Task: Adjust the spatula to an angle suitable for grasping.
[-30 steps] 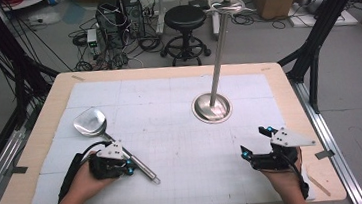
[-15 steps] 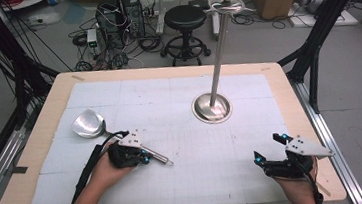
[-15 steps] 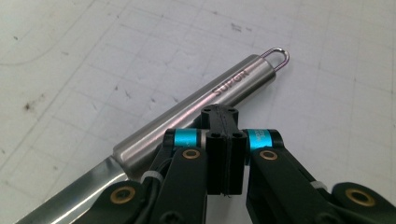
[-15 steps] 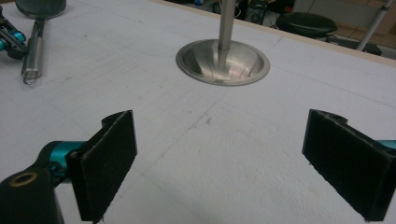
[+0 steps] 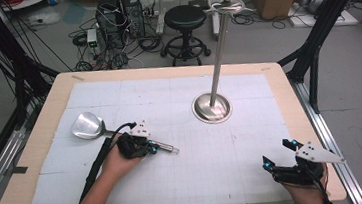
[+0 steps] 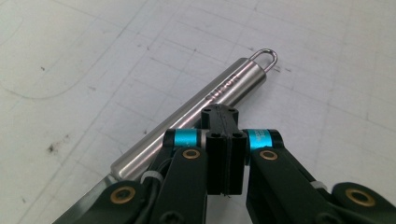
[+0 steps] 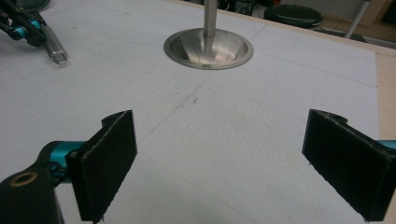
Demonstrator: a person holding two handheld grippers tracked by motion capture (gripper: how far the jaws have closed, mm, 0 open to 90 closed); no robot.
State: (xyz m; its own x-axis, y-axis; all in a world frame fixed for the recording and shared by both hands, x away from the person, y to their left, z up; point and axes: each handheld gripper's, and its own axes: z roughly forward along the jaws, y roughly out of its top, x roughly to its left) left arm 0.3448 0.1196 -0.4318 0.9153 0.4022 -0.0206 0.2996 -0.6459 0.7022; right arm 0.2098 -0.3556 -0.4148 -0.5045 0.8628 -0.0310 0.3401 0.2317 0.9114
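A steel ladle (image 5: 87, 126) lies on the white mat at the left, its round handle (image 6: 205, 107) pointing right and ending in a wire loop. My left gripper (image 5: 151, 147) sits over the handle with its jaws pressed together; its tips (image 6: 223, 116) rest against the handle, and nothing shows between the pads. The right gripper (image 5: 278, 154) hovers near the front right corner, open, nothing between its pads (image 7: 219, 154). The right gripper view also shows the ladle handle (image 7: 53, 46) and the left gripper (image 7: 21, 28) far off at top left.
A tall metal pole on a round dished base (image 5: 212, 108) stands right of the table's middle, also in the right gripper view (image 7: 208, 46). The wooden table edge (image 5: 289, 96) runs along the right. A black stool (image 5: 185, 18) and cables lie beyond the table.
My left hand slid right along the handle, and the handle's free end swung right and away. My right hand drifted right and back toward the front edge.
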